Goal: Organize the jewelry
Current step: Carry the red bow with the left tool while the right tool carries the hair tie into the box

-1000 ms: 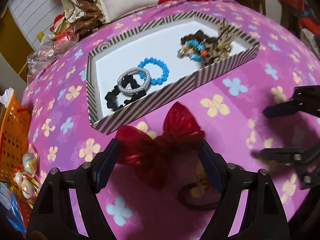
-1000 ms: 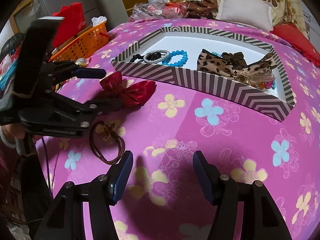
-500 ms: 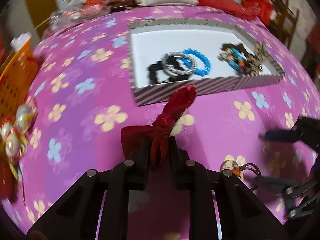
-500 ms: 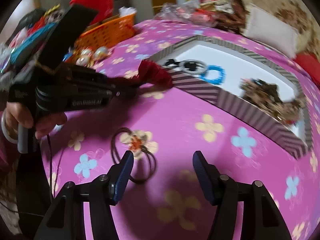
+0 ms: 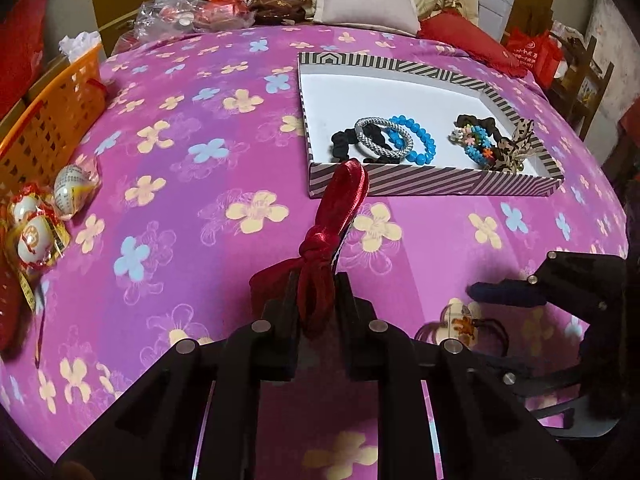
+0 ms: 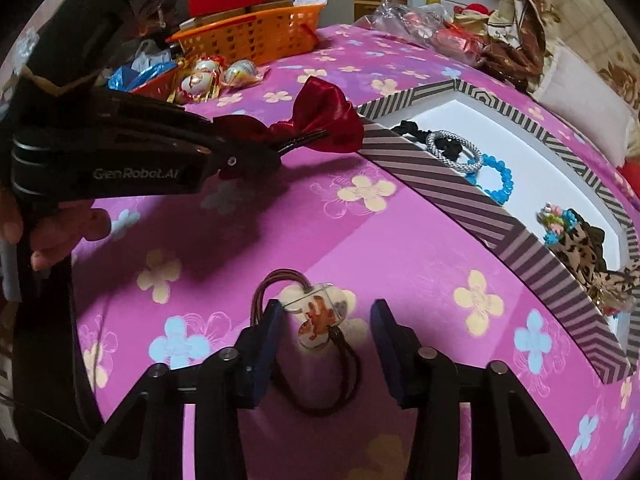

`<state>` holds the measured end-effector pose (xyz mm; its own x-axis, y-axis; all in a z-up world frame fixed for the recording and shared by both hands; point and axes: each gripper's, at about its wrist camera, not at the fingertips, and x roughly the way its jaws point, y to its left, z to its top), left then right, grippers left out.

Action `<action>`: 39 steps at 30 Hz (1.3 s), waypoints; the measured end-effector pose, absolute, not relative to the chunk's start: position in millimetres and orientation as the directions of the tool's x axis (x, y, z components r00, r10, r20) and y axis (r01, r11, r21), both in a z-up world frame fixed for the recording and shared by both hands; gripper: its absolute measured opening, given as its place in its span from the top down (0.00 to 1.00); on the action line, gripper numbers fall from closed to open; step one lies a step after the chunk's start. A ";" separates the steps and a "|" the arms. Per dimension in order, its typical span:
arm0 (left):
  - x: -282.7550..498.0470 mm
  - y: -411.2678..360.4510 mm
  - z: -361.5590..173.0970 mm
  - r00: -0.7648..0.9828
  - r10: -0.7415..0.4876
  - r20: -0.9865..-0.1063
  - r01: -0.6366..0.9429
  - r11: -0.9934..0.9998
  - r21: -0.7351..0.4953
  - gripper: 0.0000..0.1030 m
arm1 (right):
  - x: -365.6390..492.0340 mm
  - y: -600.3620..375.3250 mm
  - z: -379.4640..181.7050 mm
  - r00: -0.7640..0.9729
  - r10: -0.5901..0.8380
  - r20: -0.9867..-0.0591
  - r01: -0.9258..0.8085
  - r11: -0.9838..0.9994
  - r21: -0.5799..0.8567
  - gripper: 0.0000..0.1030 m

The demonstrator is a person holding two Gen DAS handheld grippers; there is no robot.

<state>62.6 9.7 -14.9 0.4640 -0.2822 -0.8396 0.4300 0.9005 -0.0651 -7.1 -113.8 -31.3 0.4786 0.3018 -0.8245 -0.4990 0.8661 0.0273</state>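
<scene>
The right gripper (image 6: 322,344), its jaws just narrowing but not yet pinching, straddles the brown hair tie (image 6: 316,320) lying on the flowered bedspread (image 5: 192,208). Beyond it, the left gripper (image 5: 316,304), wide open a second ago, now clamps the red bow (image 5: 332,232) lifted at the striped tray's (image 5: 432,185) near edge, ready to drop in.

left wrist: close, angled down over striped tray (image 5: 432,184) | right wrist: likewise, from tray's side | shared: tray (image 6: 496,220)
</scene>
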 end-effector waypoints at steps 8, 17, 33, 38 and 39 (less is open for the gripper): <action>55.0 10.1 -14.4 0.470 -0.266 -0.842 0.416 0.908 -0.054 0.86 | -10.9 -119.7 -26.0 0.487 0.325 -0.811 -0.469 0.880 0.072 0.73; 37.8 0.3 -0.5 0.499 -0.268 -0.824 0.429 0.903 -0.033 0.86 | -32.7 -129.8 2.6 0.540 0.339 -0.771 -0.446 0.891 0.080 0.73; 17.6 -30.0 26.4 0.564 -0.245 -0.788 0.451 0.892 0.045 0.86 | -35.7 -173.2 47.3 0.638 0.309 -0.705 -0.360 0.929 0.082 0.73; 20.0 -39.1 33.3 0.574 -0.244 -0.781 0.452 0.890 0.054 0.86 | -29.6 -190.1 54.5 0.656 0.298 -0.693 -0.326 0.940 0.095 0.73; 21.0 -40.9 34.7 0.576 -0.245 -0.780 0.452 0.890 0.055 0.86 | -27.9 -193.7 55.9 0.661 0.294 -0.690 -0.318 0.943 0.098 0.73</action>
